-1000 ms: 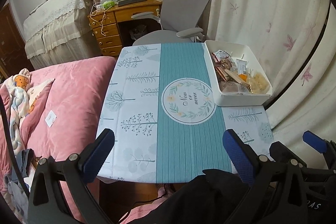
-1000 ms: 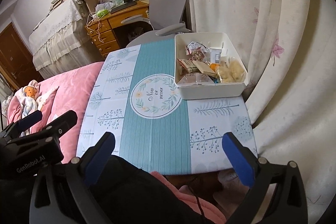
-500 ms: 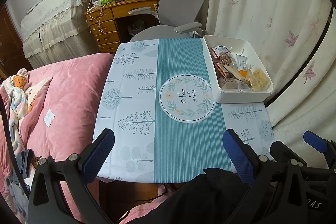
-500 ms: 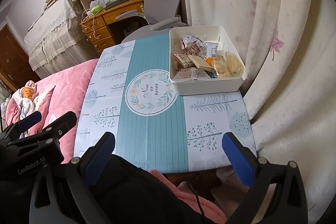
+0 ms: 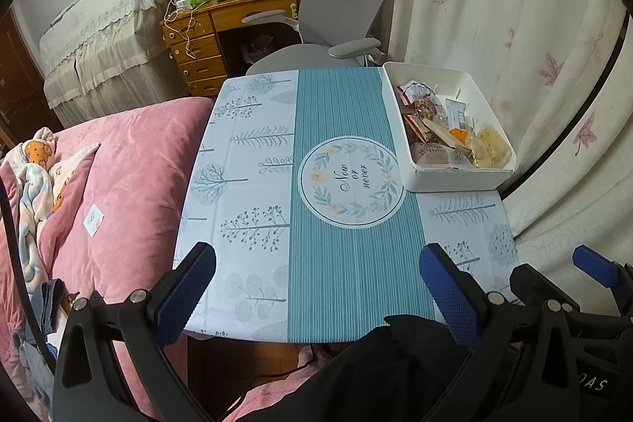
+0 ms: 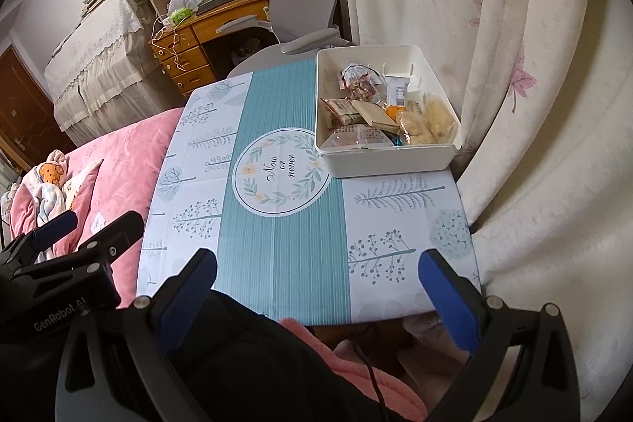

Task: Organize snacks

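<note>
A white rectangular bin stands at the far right of the table; it also shows in the right wrist view. It holds several wrapped snacks piled together. My left gripper is open and empty, held above the table's near edge. My right gripper is open and empty, also above the near edge. Both are well short of the bin.
The table has a teal and white patterned cloth. A pink bed lies to the left. A grey office chair and wooden desk stand behind. Curtains hang close on the right.
Both grippers have drifted slightly, so the table and bin sit a little differently in view. Both stay open and empty.
</note>
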`<action>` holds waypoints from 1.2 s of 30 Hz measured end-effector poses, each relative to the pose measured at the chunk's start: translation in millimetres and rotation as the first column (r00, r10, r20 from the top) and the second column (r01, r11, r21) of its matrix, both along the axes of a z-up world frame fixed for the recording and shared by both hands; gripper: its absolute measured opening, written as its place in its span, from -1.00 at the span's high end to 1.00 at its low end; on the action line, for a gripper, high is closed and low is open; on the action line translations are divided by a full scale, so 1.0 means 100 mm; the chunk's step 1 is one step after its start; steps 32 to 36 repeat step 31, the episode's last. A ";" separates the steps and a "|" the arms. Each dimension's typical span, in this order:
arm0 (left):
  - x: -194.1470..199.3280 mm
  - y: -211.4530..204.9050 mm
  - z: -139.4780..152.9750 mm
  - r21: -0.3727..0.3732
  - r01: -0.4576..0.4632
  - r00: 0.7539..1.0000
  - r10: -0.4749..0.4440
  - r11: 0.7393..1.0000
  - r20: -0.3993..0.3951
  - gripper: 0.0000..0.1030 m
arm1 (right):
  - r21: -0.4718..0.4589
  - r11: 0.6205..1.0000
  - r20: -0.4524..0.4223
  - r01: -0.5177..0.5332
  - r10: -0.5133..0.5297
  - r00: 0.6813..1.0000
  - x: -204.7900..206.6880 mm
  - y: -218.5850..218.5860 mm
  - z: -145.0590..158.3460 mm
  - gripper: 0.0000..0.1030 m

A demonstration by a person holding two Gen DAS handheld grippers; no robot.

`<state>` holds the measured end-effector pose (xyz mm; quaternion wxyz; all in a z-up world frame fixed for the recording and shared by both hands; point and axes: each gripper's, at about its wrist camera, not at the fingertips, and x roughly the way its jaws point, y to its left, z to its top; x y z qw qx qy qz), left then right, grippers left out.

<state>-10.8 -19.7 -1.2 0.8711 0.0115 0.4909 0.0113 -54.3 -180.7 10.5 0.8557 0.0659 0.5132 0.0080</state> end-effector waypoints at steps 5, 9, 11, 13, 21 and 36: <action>-0.02 -0.01 -0.02 0.002 0.000 1.000 0.000 1.000 -0.002 -0.98 | 0.000 1.000 -0.002 0.001 -0.001 1.000 0.00 -0.01 -0.01 -0.99; -0.02 -0.01 -0.03 0.003 0.001 1.000 -0.001 1.000 -0.004 -0.98 | 0.001 1.000 -0.008 0.005 -0.005 1.000 -0.01 -0.03 -0.05 -0.99; -0.02 -0.02 -0.03 0.003 0.001 1.000 -0.001 1.000 -0.004 -0.98 | 0.002 1.000 -0.010 0.008 -0.008 1.000 -0.03 -0.05 -0.08 -0.99; -0.02 -0.02 -0.03 0.003 0.001 1.000 -0.001 1.000 -0.003 -0.98 | 0.002 1.000 -0.012 0.010 -0.010 1.000 -0.05 -0.05 -0.09 -0.99; -0.05 0.01 -0.06 0.003 0.014 1.000 -0.014 1.000 -0.001 -0.98 | 0.000 1.000 -0.010 0.019 -0.019 1.000 -0.06 -0.03 -0.10 -0.99; 0.02 0.16 -0.07 0.005 0.046 0.999 -0.046 0.999 -0.010 -0.98 | -0.002 0.999 -0.020 0.046 -0.046 0.999 -0.04 0.08 -0.09 -0.99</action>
